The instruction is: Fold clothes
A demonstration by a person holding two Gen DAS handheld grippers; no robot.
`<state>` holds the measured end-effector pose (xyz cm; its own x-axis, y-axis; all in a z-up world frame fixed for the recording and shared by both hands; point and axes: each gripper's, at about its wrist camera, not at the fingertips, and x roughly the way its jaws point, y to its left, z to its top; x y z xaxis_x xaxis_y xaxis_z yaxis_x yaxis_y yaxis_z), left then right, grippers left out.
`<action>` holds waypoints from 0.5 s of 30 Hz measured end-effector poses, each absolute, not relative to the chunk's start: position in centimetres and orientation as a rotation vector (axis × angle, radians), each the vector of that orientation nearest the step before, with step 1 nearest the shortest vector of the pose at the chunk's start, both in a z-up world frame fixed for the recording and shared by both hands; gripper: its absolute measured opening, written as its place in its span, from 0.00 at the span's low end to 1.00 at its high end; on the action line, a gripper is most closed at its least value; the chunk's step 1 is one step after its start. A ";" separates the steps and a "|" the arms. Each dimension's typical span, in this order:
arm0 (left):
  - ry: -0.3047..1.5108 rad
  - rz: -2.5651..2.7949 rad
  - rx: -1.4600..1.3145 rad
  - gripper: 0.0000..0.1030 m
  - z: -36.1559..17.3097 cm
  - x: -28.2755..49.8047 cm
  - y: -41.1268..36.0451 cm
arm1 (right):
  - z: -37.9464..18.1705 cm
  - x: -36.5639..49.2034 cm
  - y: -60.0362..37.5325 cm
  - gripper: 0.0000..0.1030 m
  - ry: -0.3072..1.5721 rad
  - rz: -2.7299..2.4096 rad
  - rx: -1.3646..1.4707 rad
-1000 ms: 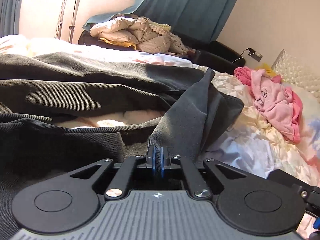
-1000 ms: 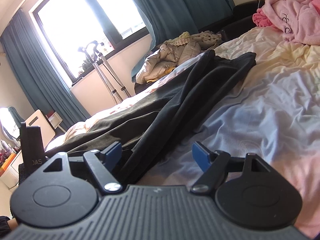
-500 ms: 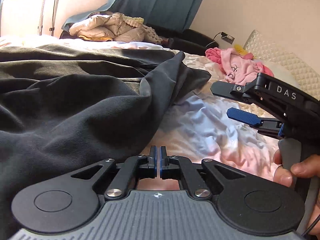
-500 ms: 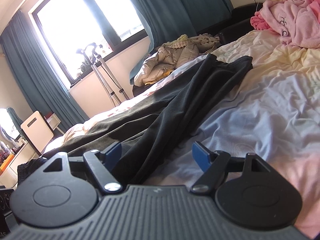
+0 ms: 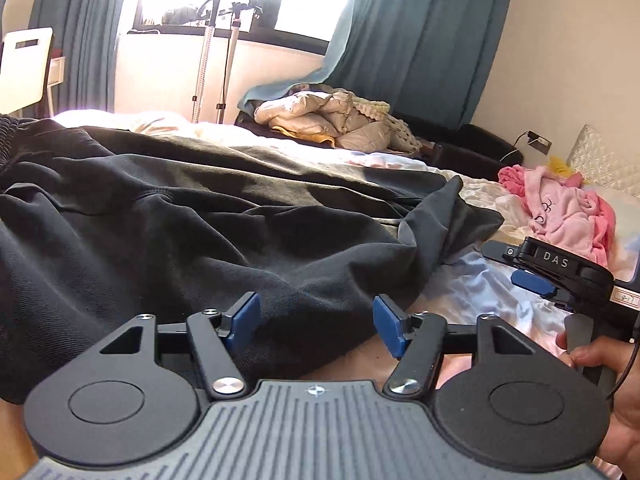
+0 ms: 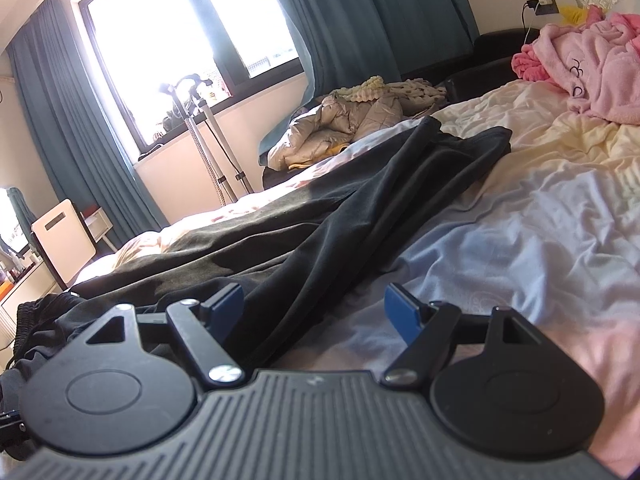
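Note:
A pair of dark grey trousers [image 5: 200, 220] lies stretched out along the bed; it also shows in the right wrist view [image 6: 360, 216]. My left gripper [image 5: 316, 324] is open and empty, just above the near edge of the trousers. My right gripper [image 6: 314, 312] is open and empty, at the trousers' right edge over the sheet. The right gripper also shows in the left wrist view [image 5: 536, 276], held in a hand at the right.
The bed sheet [image 6: 520, 220] is wrinkled, pale blue, pink and yellow. A pink garment [image 5: 568, 208] lies near the headboard. A beige quilted jacket [image 5: 320, 120] sits on a dark bench beyond the bed. A stand [image 5: 208, 52] and white chair [image 5: 24, 68] stand by the window.
My left gripper has opened and let go of the trousers, then drawn back and turned toward the window. The trouser leg now lies folded over. The right gripper stayed open and shifted slightly.

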<state>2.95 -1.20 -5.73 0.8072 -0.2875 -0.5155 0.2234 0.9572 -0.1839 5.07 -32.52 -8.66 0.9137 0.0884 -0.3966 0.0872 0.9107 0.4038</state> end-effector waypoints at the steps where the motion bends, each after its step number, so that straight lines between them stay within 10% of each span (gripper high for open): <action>1: 0.565 -0.254 -0.108 0.78 -5.6 2.9 -1.2 | -8.7 4.9 -32.4 0.76 0.418 -0.004 0.417; 15: 0.495 -0.220 -0.053 0.95 -6.3 2.3 -2.0 | -8.5 10.1 -33.4 0.76 0.480 -0.052 0.359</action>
<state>2.30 -2.04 -6.32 0.8566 -0.2225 -0.4656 0.1969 0.9749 -0.1037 10.14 -33.43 -8.49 0.8871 0.0351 -0.4602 0.1320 0.9361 0.3259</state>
